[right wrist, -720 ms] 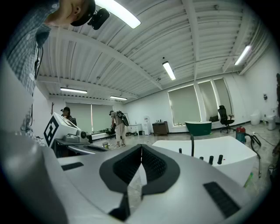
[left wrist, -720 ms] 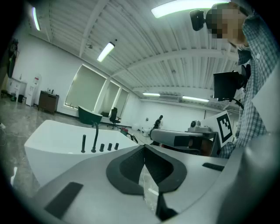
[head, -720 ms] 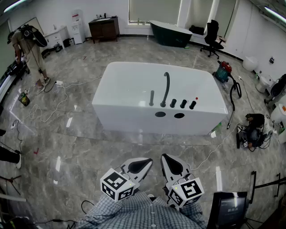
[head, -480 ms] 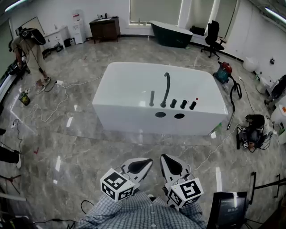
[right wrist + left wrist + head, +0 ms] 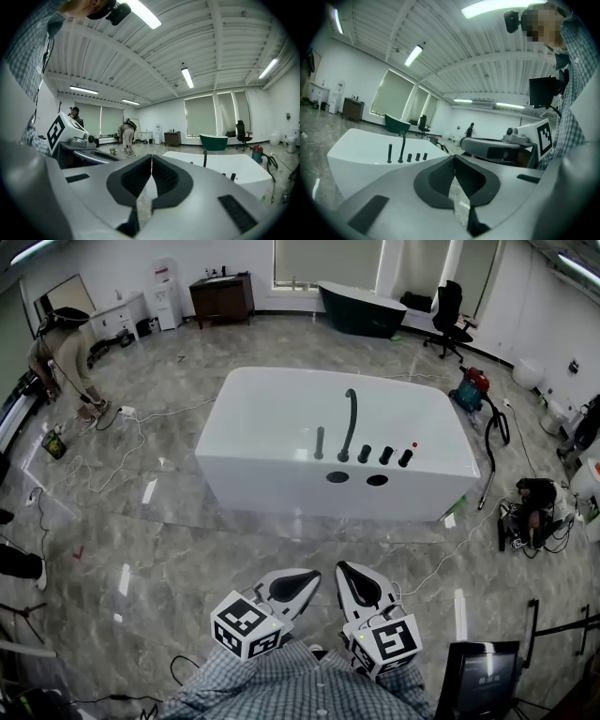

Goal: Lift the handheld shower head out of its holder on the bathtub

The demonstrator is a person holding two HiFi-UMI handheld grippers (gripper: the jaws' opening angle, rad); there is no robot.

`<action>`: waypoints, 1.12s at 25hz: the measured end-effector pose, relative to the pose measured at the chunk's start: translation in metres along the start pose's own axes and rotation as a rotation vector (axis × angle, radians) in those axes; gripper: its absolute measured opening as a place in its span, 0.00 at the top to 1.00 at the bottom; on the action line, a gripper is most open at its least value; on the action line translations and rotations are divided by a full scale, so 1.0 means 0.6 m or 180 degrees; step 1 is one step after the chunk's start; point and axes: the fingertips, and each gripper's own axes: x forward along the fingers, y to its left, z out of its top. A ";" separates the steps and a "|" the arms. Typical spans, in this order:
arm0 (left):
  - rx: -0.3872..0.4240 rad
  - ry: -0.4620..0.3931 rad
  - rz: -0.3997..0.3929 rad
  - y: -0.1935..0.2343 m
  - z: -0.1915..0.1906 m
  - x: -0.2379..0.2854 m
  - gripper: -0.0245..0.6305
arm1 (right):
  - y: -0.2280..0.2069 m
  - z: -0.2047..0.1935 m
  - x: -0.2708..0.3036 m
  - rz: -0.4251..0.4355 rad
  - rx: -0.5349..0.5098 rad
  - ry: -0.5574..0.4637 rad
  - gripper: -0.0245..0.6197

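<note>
A white bathtub (image 5: 272,418) stands on the marble floor ahead. On its near rim are a slim black upright shower head (image 5: 319,442) in its holder, a tall curved spout (image 5: 349,423) and three black knobs (image 5: 385,455). My left gripper (image 5: 302,579) and right gripper (image 5: 349,573) are side by side close to my body, well short of the tub. Both are shut with nothing between the jaws. In the left gripper view the shower head (image 5: 389,153) is small and far off, left of the spout (image 5: 402,146). In the right gripper view the tub (image 5: 234,166) lies ahead to the right.
A person (image 5: 67,352) bends over at the far left, with cables (image 5: 112,442) trailing across the floor. Right of the tub stand a vacuum cleaner (image 5: 472,390) with its hose, and gear (image 5: 525,517). A monitor (image 5: 487,676) is at lower right. A dark tub (image 5: 361,307) and an office chair (image 5: 446,315) stand at the back.
Both grippers and the tub stand as before. Only the person at the far left has shifted a little.
</note>
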 end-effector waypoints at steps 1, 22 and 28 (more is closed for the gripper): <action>0.0001 -0.0004 0.0007 -0.003 0.001 0.000 0.95 | -0.001 0.001 -0.003 -0.0001 0.0031 -0.0015 0.93; 0.0025 -0.0128 0.0179 -0.094 -0.025 0.038 0.95 | -0.054 -0.026 -0.119 0.0012 0.0342 -0.0099 0.93; 0.0043 -0.0074 0.0134 -0.114 -0.041 0.044 0.95 | -0.062 -0.043 -0.144 -0.0068 0.0341 -0.0093 0.93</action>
